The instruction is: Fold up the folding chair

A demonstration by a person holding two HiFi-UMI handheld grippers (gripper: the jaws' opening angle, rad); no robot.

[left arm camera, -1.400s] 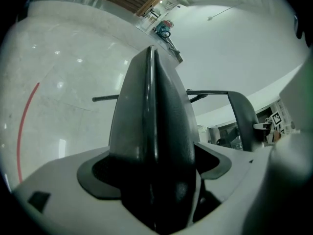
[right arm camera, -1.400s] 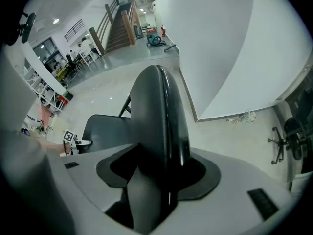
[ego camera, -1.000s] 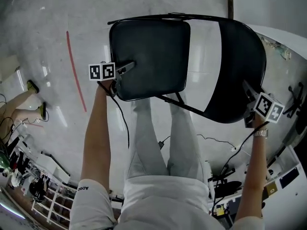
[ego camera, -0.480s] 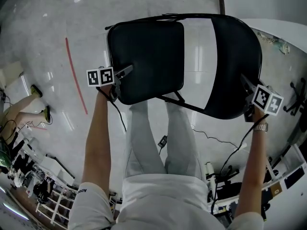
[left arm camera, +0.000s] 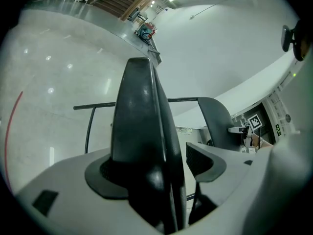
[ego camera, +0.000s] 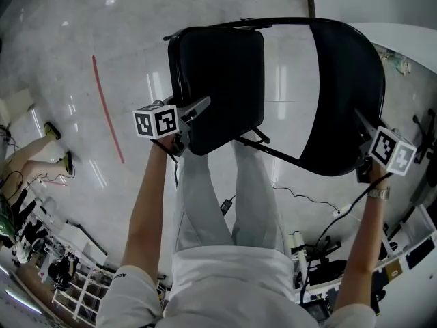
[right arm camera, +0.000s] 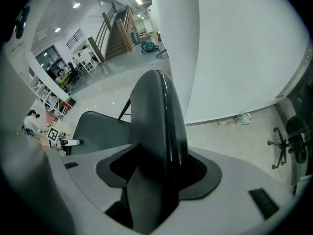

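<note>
The black folding chair stands on the pale floor in front of me, its padded seat (ego camera: 218, 74) tilted up on its left side and its curved backrest (ego camera: 345, 94) to the right. My left gripper (ego camera: 196, 109) has the seat's near edge (left arm camera: 139, 131) between its jaws, which are closing. One jaw lies against the seat, while the other pad (left arm camera: 208, 163) stands off it with a gap. My right gripper (ego camera: 360, 127) is shut on the backrest's near rim (right arm camera: 159, 121), which fills the slot between both jaws.
A red line (ego camera: 108, 108) runs along the floor at the left. A person's feet (ego camera: 51, 139) and a wire rack (ego camera: 65, 279) are at the lower left. Cables (ego camera: 300, 200) lie by my legs. A white wall (right arm camera: 244, 48) and an office chair (right arm camera: 286, 141) are at the right.
The seat's left edge has risen and swung toward the backrest, with my left gripper moving up and to the right along with it. The right gripper shifted slightly right with the backrest.
</note>
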